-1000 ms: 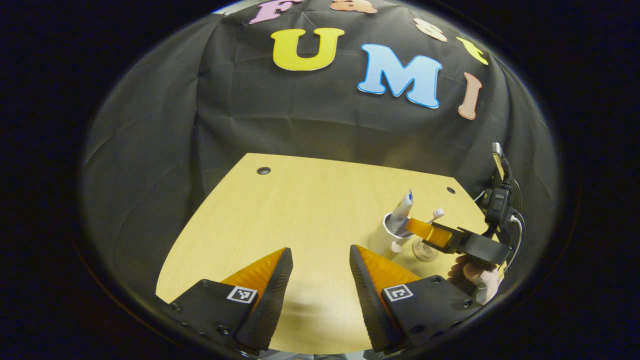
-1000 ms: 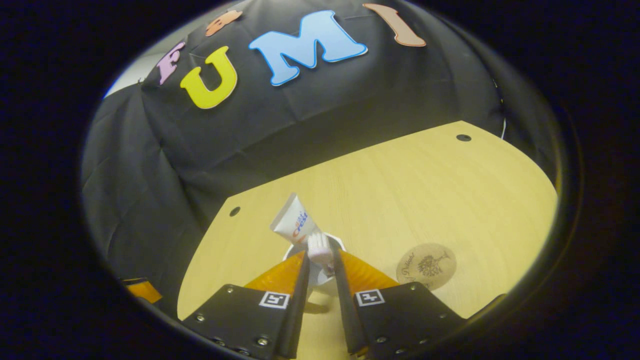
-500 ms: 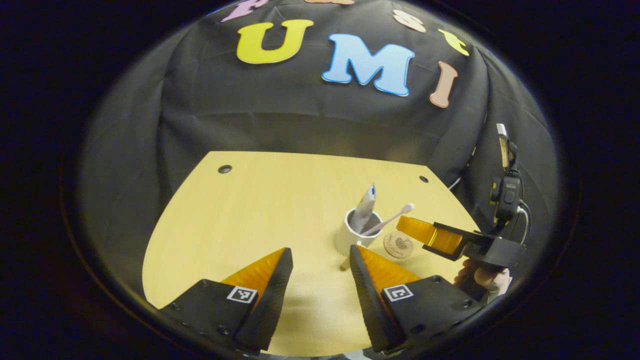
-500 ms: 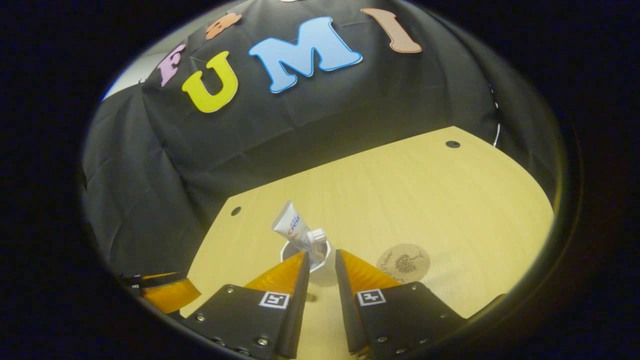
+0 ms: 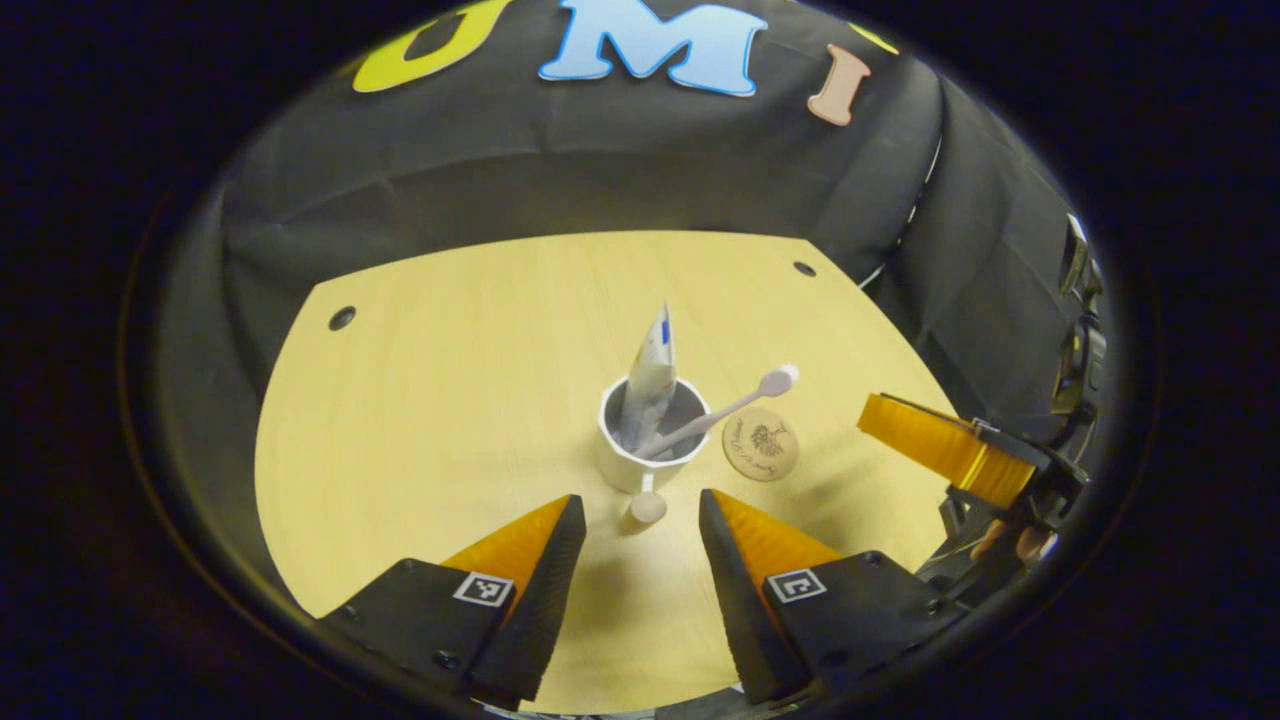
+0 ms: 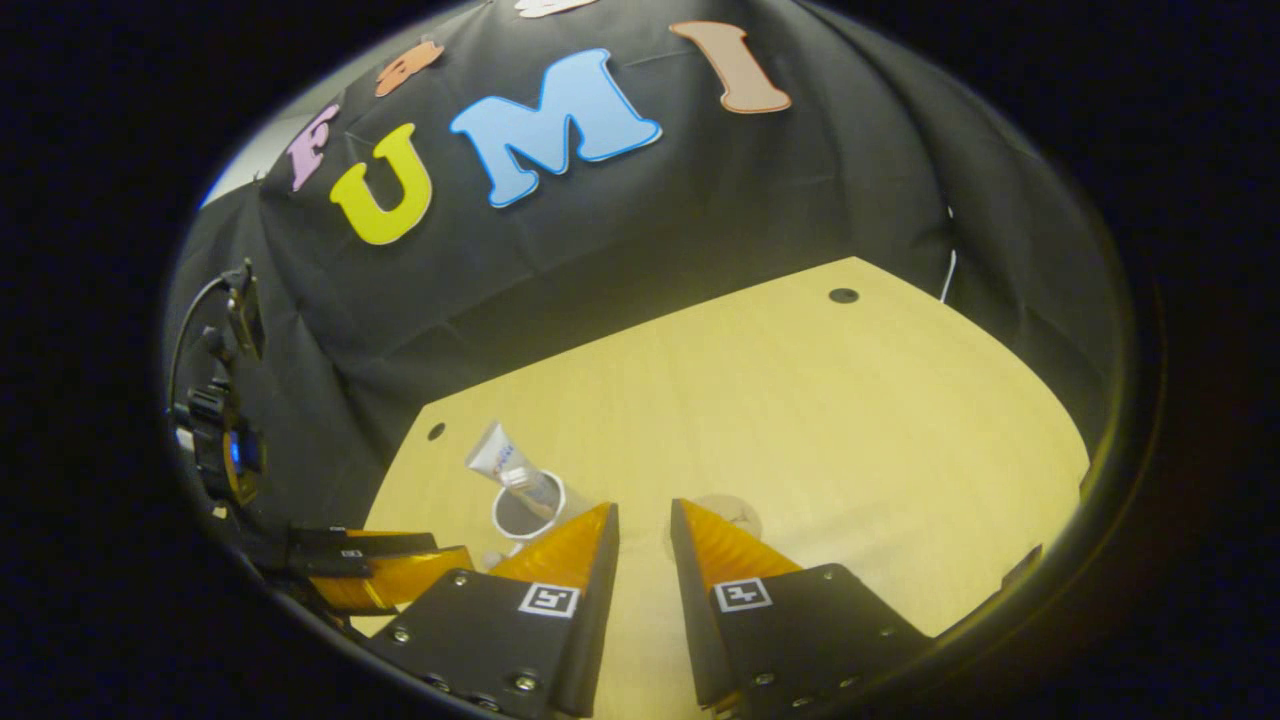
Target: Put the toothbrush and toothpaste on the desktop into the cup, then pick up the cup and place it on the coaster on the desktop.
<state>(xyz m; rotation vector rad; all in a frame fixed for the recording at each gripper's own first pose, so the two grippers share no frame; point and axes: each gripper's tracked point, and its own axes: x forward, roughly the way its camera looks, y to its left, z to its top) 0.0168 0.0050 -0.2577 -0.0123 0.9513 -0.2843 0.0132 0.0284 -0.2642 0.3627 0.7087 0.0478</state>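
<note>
Right gripper [image 6: 645, 520], fingers slightly parted and empty, has withdrawn from the cup [image 5: 652, 440], which a second ago stood between its fingers. Left gripper [image 5: 632, 515], open and empty, has closed in on the cup. One toothpaste [image 5: 652, 365] and one toothbrush [image 5: 735, 405] stand in the one cup, just beside one coaster [image 5: 761, 444] on the desktop [image 5: 450, 400]. A small cylinder [image 5: 647, 508], perhaps the handle, lies at its base.

White cup [image 5: 652, 440] upright on the wooden desktop [image 5: 450, 400], holding the toothpaste [image 5: 650, 375], crimped end up, and the toothbrush [image 5: 730, 408], leaning right with its head over the round engraved coaster [image 5: 760, 445] just beside the cup.
</note>
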